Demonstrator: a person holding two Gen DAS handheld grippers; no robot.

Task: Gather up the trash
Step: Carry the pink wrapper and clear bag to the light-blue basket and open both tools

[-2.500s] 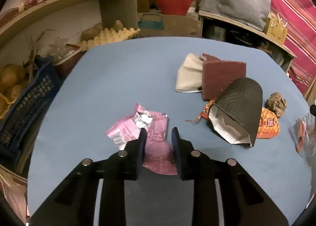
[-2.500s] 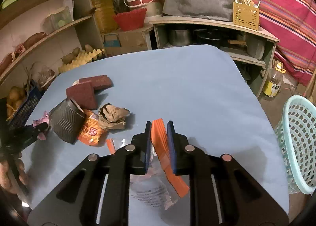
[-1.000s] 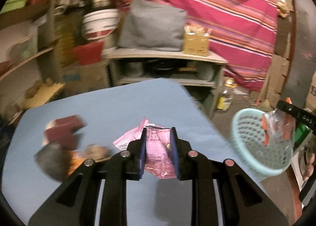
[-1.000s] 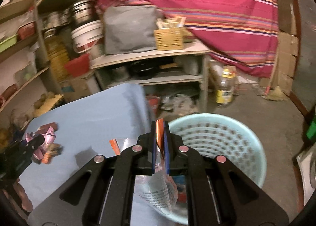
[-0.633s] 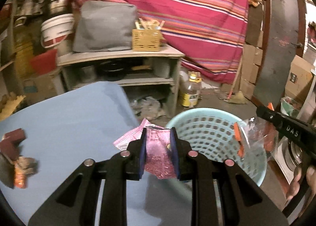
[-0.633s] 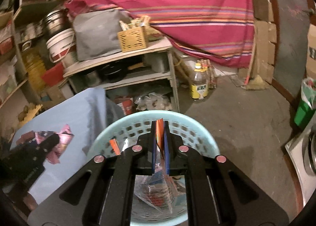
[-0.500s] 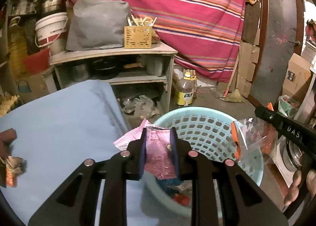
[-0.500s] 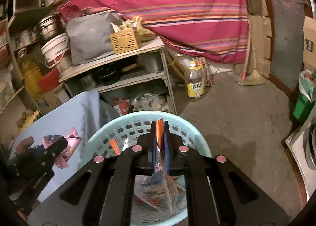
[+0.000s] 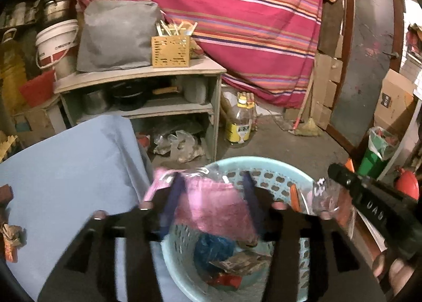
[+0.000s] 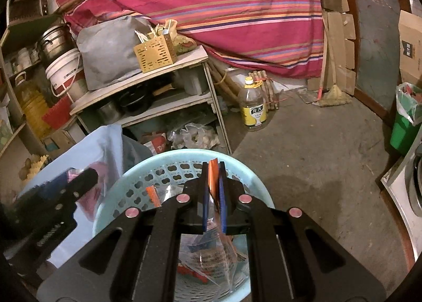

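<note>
Hovering over the basket (image 9: 263,167) with both tongs. Left tongs (image 9: 213,196) spread wide, blurred; pink wrapper (image 9: 213,207) between the fingers, over the basket's near-left rim, touching the left finger or not — cannot tell. Right tongs (image 10: 213,191) nearly closed, pinching the orange strip of a clear bag (image 10: 213,254); bag hanging down inside the basket (image 10: 184,157). Same bag (image 9: 327,196) visible from the left wrist view at the basket's right rim, held by the right tongs (image 9: 340,178). Left tongs (image 10: 79,178) visible from the right wrist view at the basket's left, pink wrapper (image 10: 89,196) there too.

Basket on the floor just right of the desk (image 9: 66,170), already holding blue (image 9: 213,246), brown (image 9: 237,262) and red (image 9: 226,279) scraps. More trash on the desk's far-left edge: brown crumple (image 9: 12,233), orange wrapper (image 9: 9,252).

Shelf unit (image 9: 139,86) beyond the desk, oil bottle (image 9: 240,122) on the floor right of it, striped cloth (image 9: 237,12) behind.
</note>
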